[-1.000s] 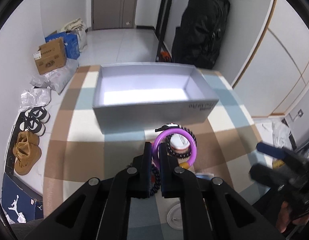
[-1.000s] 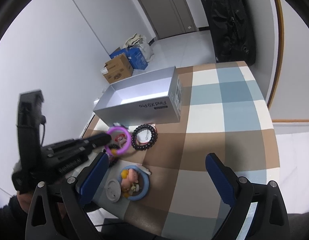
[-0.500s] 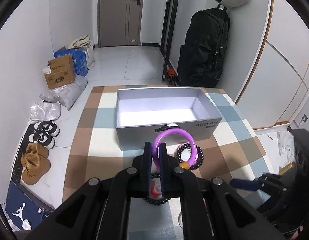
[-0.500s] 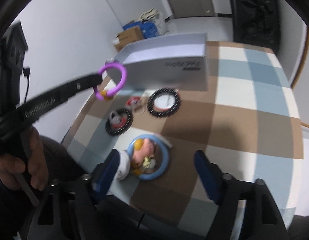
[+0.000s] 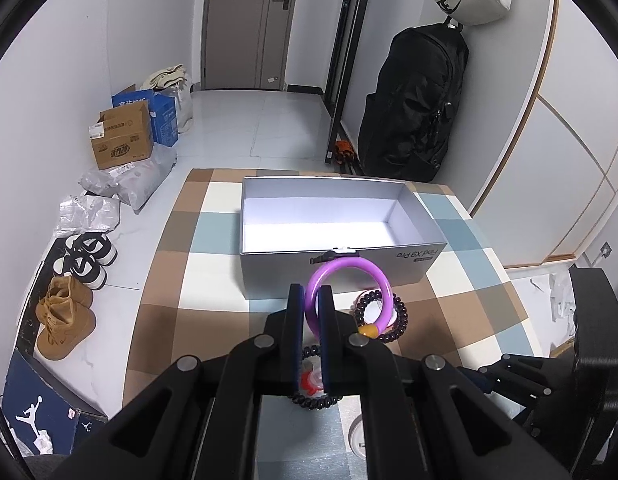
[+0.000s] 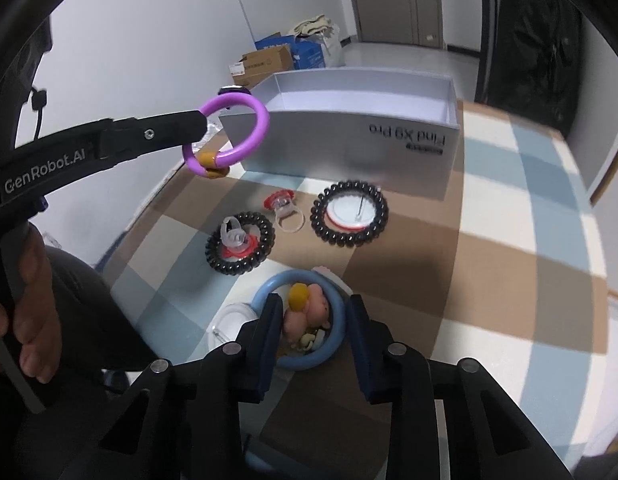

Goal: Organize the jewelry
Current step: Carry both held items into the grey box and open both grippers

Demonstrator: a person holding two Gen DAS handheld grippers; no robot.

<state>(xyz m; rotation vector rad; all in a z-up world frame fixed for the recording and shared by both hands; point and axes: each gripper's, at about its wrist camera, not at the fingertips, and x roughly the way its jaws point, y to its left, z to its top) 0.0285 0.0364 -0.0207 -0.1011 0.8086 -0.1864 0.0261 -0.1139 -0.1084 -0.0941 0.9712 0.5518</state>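
Left claw is pinched tight on the glossy purple plastic bangle, which hangs in the air above the desk with its checked brown, blue and cream cloth, just short of the open silver-grey cardboard box. The bangle is a smooth round hoop with an amber-yellow bead on it (and a small dark clasp opposite). Right claw stands wide, its fingers either side of a light blue plastic ring with a pink figure inside, not gripping it. On the cloth between lie two black beaded bracelets, apart from each other, and a clear ring with a red top.
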